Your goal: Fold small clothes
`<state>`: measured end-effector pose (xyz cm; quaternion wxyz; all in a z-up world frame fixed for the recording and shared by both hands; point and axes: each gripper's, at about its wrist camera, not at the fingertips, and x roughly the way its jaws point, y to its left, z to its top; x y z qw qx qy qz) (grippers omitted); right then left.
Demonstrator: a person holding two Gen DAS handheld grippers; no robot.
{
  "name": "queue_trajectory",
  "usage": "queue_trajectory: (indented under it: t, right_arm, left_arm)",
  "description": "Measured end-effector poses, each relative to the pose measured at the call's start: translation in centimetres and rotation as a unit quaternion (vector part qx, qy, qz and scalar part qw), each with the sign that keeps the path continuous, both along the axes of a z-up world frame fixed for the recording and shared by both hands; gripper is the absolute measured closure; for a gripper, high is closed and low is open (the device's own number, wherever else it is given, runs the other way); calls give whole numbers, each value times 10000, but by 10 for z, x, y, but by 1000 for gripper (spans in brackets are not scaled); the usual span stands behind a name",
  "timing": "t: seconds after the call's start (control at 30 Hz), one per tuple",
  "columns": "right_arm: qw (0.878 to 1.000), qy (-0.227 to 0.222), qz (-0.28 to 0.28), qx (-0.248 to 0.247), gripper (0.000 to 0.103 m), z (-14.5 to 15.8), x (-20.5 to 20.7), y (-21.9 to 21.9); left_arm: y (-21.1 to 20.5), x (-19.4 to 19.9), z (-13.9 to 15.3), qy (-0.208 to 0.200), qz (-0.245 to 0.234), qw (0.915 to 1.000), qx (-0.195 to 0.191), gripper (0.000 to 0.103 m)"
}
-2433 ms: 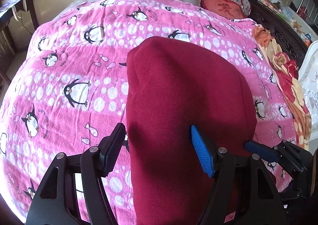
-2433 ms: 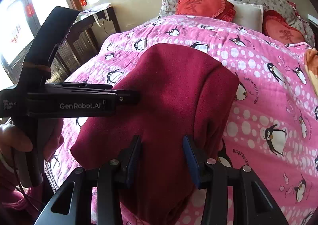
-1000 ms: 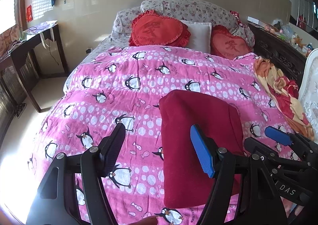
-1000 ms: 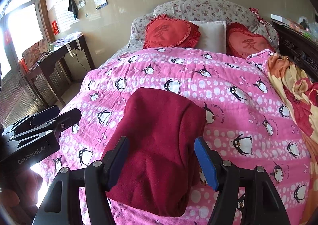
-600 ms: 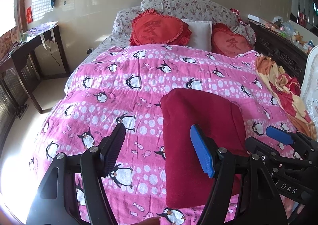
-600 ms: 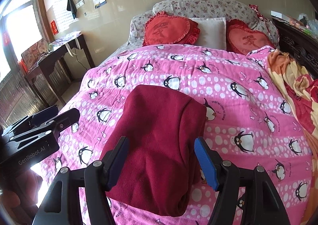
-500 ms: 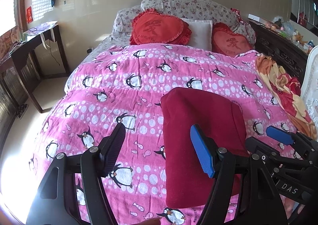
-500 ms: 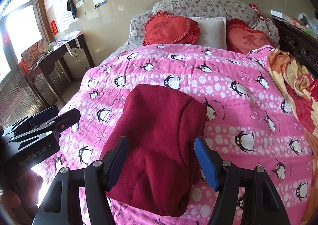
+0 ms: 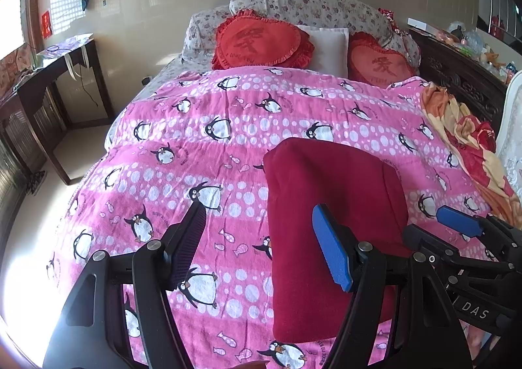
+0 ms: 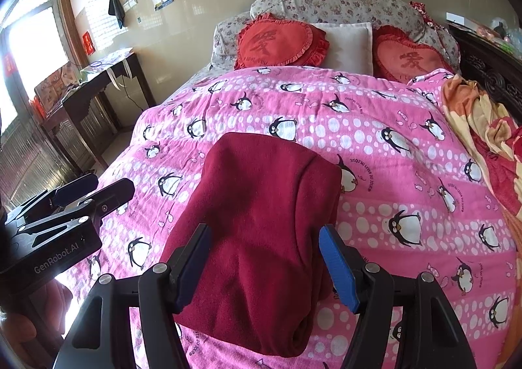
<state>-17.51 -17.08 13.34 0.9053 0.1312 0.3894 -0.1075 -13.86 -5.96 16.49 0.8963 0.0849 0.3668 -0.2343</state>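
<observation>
Garment (image 10: 261, 219) lies folded on the quilt (image 10: 391, 154), at twelve o'clock from our right gripper (image 10: 264, 266). Both it and our left gripper (image 9: 257, 246) hover released, gripping nothing. Folding looks finished; next we'd likely fetch another piece.

Folded garment (image 10: 261, 222) on bed quilt (image 10: 391, 140) (mid), pillows (image 10: 345, 39) behind.
</observation>
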Motion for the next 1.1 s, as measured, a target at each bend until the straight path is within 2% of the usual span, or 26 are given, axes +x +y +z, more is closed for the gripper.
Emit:
queue_trajectory:
  t: [1.1]
  right_arm:
    - [9995, 276, 15, 140, 37, -18, 8, -5]
  left_arm:
    - [-8, 6, -12, 112, 8, 9999, 89, 35]
